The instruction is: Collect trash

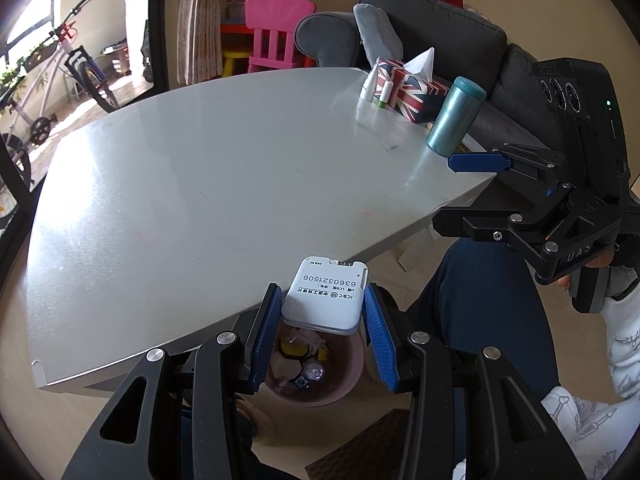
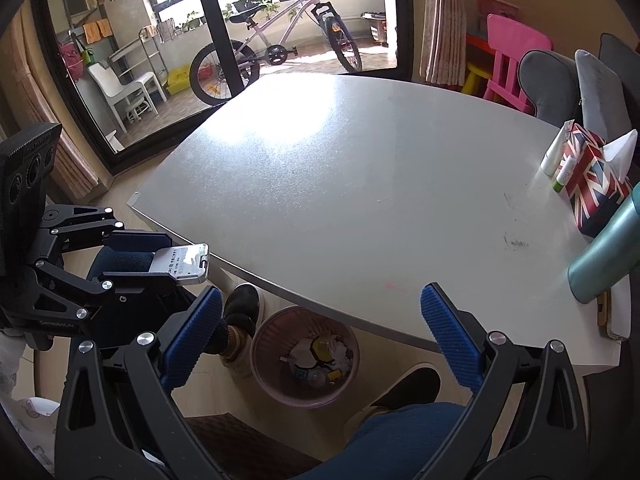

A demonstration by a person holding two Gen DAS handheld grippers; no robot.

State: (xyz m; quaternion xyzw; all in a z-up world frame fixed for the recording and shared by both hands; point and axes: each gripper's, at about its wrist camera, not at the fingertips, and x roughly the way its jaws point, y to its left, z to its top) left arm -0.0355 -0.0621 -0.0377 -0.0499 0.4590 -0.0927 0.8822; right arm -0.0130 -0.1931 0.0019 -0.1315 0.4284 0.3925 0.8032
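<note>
My left gripper (image 1: pixel 324 316) is shut on a flat white card-like device (image 1: pixel 325 298) with printed numbers and holds it in the air over the pink trash bin (image 1: pixel 352 380). The bin stands on the floor beside the table's near edge and has scraps in it. In the right wrist view the left gripper (image 2: pixel 176 264) is at the far left with the white device (image 2: pixel 184 264) between its pads, left of and above the bin (image 2: pixel 264 360). My right gripper (image 2: pixel 320 336) is open and empty above the bin; it also shows in the left wrist view (image 1: pixel 464 184).
A grey-white table (image 1: pixel 224 184) fills the middle. A Union Jack tissue box (image 1: pixel 412 90), two small tubes (image 1: pixel 370 88) and a teal tumbler (image 1: pixel 454 118) stand at its far right. A person's legs and shoes (image 2: pixel 240 304) are around the bin. A sofa (image 1: pixel 436 32) stands behind.
</note>
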